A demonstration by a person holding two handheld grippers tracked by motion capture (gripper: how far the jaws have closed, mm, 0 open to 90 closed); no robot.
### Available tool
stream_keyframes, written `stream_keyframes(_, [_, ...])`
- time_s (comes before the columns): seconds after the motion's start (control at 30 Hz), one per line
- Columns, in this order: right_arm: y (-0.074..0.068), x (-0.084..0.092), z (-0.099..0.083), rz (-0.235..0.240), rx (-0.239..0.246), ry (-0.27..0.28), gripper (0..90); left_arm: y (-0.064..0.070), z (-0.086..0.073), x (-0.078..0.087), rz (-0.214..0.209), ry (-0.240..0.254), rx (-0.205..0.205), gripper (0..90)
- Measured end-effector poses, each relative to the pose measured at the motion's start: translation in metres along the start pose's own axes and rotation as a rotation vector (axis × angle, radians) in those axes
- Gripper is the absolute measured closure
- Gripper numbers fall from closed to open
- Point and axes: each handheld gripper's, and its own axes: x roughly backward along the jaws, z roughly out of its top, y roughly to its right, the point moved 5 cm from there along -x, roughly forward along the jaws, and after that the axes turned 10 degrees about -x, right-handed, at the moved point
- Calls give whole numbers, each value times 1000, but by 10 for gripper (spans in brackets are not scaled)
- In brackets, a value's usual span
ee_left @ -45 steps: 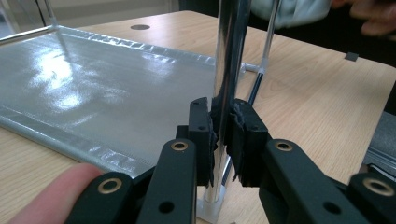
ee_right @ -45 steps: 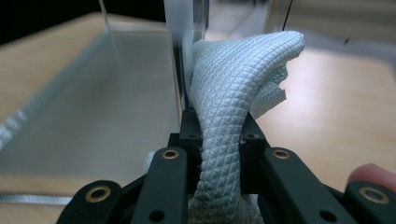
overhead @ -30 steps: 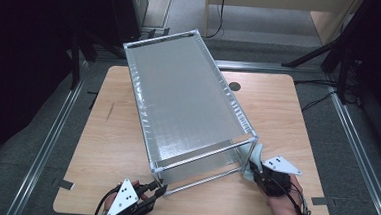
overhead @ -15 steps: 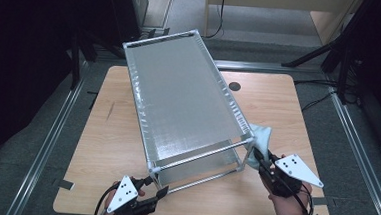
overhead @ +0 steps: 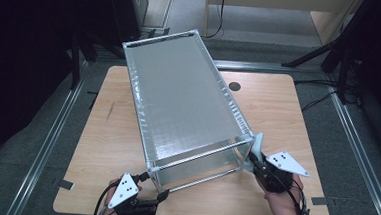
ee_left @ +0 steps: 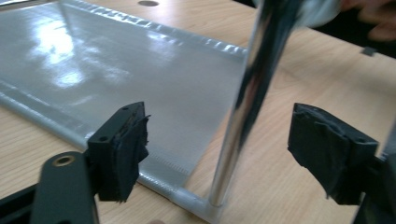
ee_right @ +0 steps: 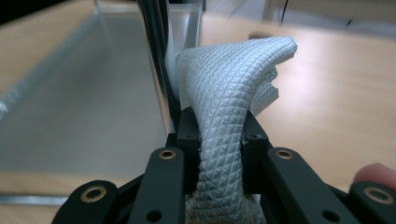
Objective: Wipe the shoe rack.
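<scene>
Left claw (ee_left: 219, 140) agape astride frame post (ee_left: 243, 112), right claw (ee_right: 219, 135) pinching fabric flap (ee_right: 233, 79)

So up close the right gripper (ee_right: 219, 135) has its 2 black jaws pinched tight on a fold of pale grey fabric (ee_right: 233, 88) with a small diamond weave. The cloth bunches up above the jaws and flops over toward the right, and more of it runs down between the gripper's arms at the bottom. Just left of it, touching the fabric, is a shiny upright metal pole (ee_right: 156, 60) of the frame. Behind that there's a grey fabric panel (ee_right: 79, 116) lying low over the wooden tabletop (ee_right: 327, 93). A fingertip (ee_right: 373, 175) peeks in at the right edge.
</scene>
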Motion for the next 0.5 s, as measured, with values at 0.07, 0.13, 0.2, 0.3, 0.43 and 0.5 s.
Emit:
stream_keyframes(0.07, [-4,8,11,-1,-6,49,756,2,0,0,-5,4,-3,192])
stream_keyframes(0.13, [-10,17,23,4,-8,109,753,3,0,0,-19,7,-11,178])
stream_keyframes(0.2, [-13,23,29,16,-3,140,752,4,1,1,-27,15,-8,175])
stream_keyframes(0.3, [-13,21,26,25,5,132,748,3,0,0,-23,8,-12,176])
stream_keyframes(0.43, [-6,5,4,17,5,43,752,-2,-4,0,35,-7,4,299])
stream_keyframes(0.5, [-3,-4,-12,29,9,-34,752,-4,-4,2,43,8,18,383])
